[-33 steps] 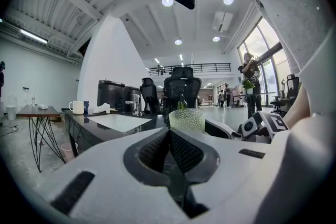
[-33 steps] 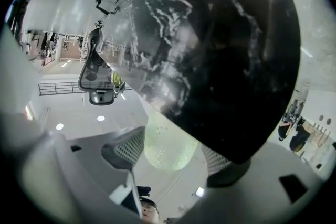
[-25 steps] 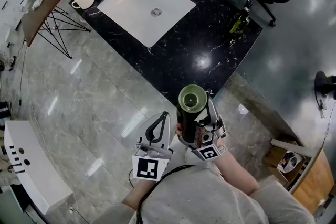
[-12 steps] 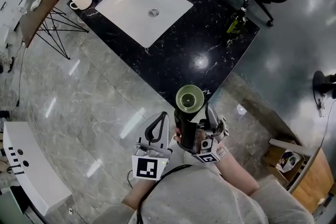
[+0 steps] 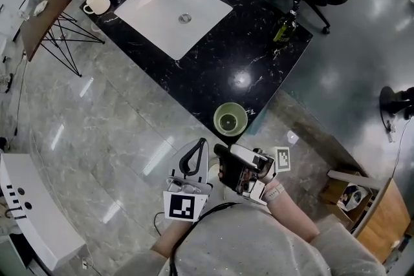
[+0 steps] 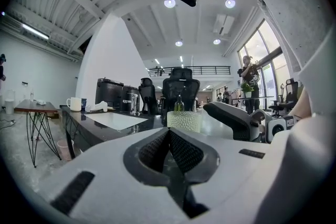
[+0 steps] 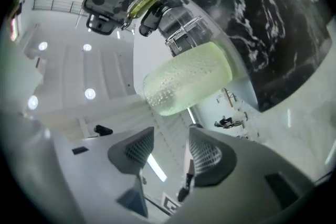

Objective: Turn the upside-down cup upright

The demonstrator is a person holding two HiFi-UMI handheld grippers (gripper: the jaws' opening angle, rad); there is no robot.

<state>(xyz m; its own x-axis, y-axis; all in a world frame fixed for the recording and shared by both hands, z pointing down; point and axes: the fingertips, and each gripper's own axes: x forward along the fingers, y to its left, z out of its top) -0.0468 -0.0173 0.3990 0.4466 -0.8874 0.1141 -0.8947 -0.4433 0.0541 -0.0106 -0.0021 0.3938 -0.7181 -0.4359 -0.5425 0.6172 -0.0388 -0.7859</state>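
The green cup (image 5: 230, 119) stood upright on the bench (image 5: 213, 68) corner, 12 o'clock of the right gripper (image 7: 167, 150), its jaws spread and empty; the left gripper (image 6: 169, 134) had its jaws pressed together.

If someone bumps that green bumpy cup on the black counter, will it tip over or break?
The pale green, bumpy see-through cup stands upright and looks wide, so it probably resists tipping. It looks like glass, so a fall could break it. It sits near the corner of the glossy black marble counter, so a push might slide it off.
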